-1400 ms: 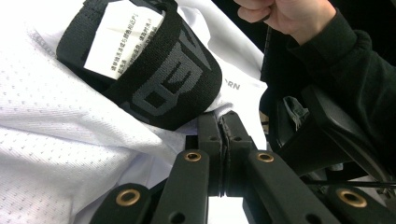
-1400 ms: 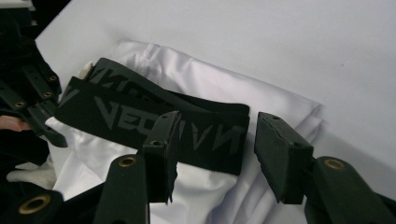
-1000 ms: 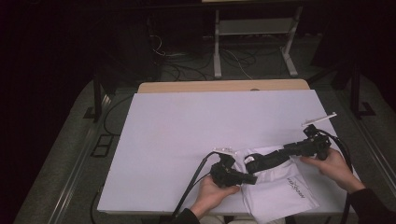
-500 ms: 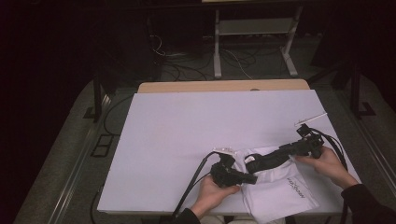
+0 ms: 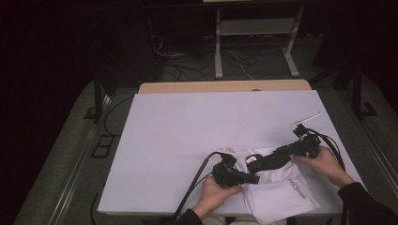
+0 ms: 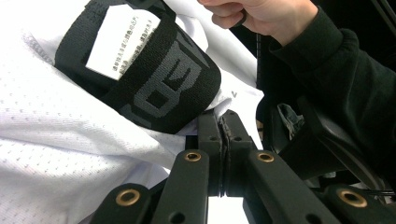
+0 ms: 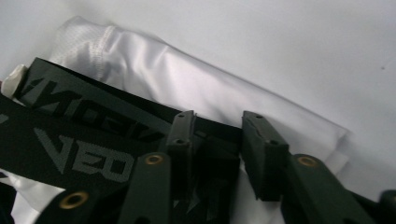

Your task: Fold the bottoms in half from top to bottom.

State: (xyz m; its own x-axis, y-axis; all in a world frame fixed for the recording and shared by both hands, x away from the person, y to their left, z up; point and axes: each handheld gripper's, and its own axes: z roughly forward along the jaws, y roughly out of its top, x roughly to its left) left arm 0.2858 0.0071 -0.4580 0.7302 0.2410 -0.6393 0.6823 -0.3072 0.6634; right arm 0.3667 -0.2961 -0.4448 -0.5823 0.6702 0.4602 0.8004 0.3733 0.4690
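Garment: white mesh shorts [image 5: 277, 190] with a black lettered elastic waistband [image 5: 270, 161], lying on the near right part of the white table [image 5: 187, 136], between my two grippers.

Left gripper [image 6: 223, 140]: jaws pressed together, and a fold of the white mesh looks pinched between them, just below the waistband [image 6: 154, 79], which bears a sewn-in white care label [image 6: 122, 43].

Right gripper [image 7: 217, 140]: jaws apart, straddling the waistband [image 7: 93, 140] edge, not clamped.

Handling, my judgement: very light, limp and fairly slick; mesh will sag and slide, so a pinch on mesh alone may slip. The waistband is thicker and springy, the better hold. I would take it at two points well apart so the shorts hang flat.

Surroundings: cables trail from both grippers toward me and could snag the cloth. Beyond the right gripper [image 5: 256, 164] lies a thin white strip [image 5: 307, 118], apart from the shorts. Farther off, the tabletop is bare up to a wooden edge [image 5: 225, 86]; then floor cables and a white stand [image 5: 256, 33].
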